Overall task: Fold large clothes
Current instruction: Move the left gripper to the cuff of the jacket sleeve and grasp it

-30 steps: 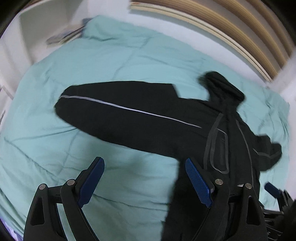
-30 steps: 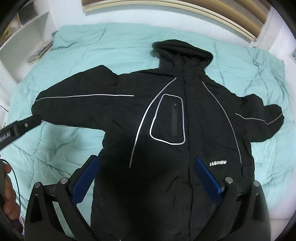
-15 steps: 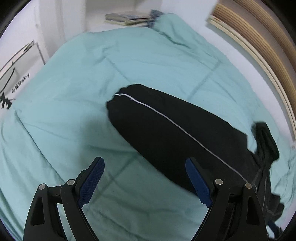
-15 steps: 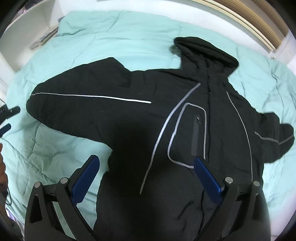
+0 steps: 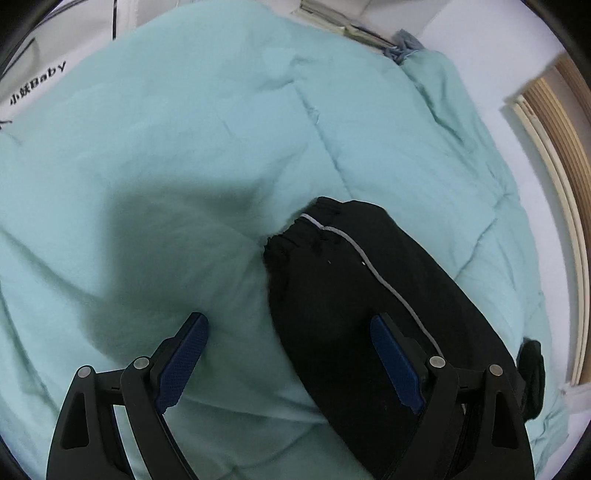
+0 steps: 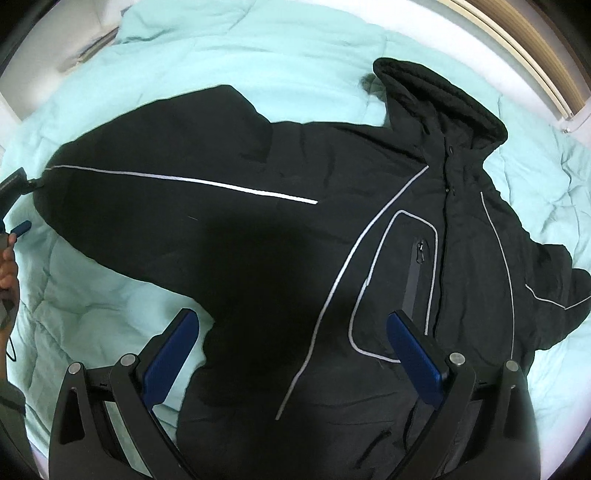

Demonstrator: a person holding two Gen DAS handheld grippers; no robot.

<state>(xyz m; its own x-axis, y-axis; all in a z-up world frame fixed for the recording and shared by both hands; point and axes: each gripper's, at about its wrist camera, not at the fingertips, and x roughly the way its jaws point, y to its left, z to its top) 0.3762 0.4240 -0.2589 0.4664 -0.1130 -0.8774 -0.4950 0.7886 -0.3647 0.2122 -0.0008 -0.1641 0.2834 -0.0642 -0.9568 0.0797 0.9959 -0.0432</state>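
Note:
A large black hooded jacket (image 6: 332, 229) with thin silver piping lies spread face up on a teal quilt (image 6: 258, 55). Its hood (image 6: 443, 96) points to the far side and both sleeves are spread out. In the left wrist view the cuff of one sleeve (image 5: 306, 236) lies just ahead of my left gripper (image 5: 288, 354), which is open and empty, its jaws straddling the sleeve's edge. My right gripper (image 6: 291, 350) is open and empty above the jacket's front near the chest pocket (image 6: 417, 266). The left gripper's tip (image 6: 18, 181) shows by the sleeve cuff.
The quilt (image 5: 184, 129) covers a bed. Books (image 5: 347, 22) lie on a shelf beyond its far corner. A wooden slatted headboard (image 5: 554, 155) runs along the right. A white bag with print (image 5: 37, 81) stands at the left edge. A hand (image 6: 7, 266) shows at the left.
My left gripper has swung left and closer to the sleeve cuff. My right gripper has moved down closer over the jacket front. Both stay open.

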